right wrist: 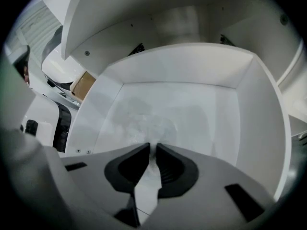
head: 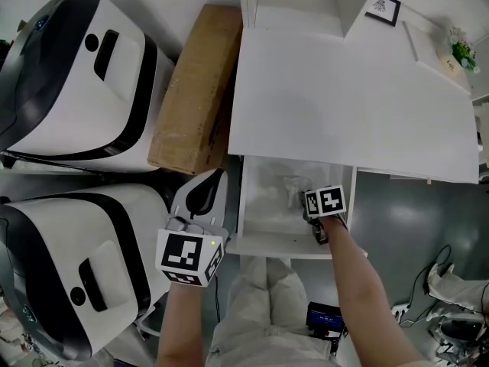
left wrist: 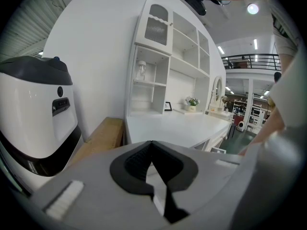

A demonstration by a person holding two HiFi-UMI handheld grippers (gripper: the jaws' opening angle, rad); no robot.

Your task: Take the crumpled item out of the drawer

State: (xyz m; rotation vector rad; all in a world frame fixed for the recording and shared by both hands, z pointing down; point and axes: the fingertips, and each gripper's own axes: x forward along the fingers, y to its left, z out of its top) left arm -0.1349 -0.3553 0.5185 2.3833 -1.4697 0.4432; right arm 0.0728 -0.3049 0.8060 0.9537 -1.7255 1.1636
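Under the white desk top [head: 344,98] a white drawer [head: 256,243] stands pulled out. In it lies the crumpled item [head: 289,188], a pale, see-through wad that is hard to tell from the drawer floor. My right gripper [head: 306,203] reaches down into the drawer at the wad's right side. In the right gripper view the wad [right wrist: 144,123] bunches up just ahead of the gripper [right wrist: 153,146], whose jaws pinch its near edge. The left gripper [head: 216,178] hangs outside the drawer, left of its front corner, with jaws shut on nothing [left wrist: 152,143].
Two big white-and-black machines [head: 69,75] [head: 76,266] fill the left side. A flat cardboard box [head: 197,90] leans between them and the desk. A small picture frame [head: 382,8] and a plant [head: 462,52] stand on the desk's far end. Cables [head: 451,312] lie on the floor at right.
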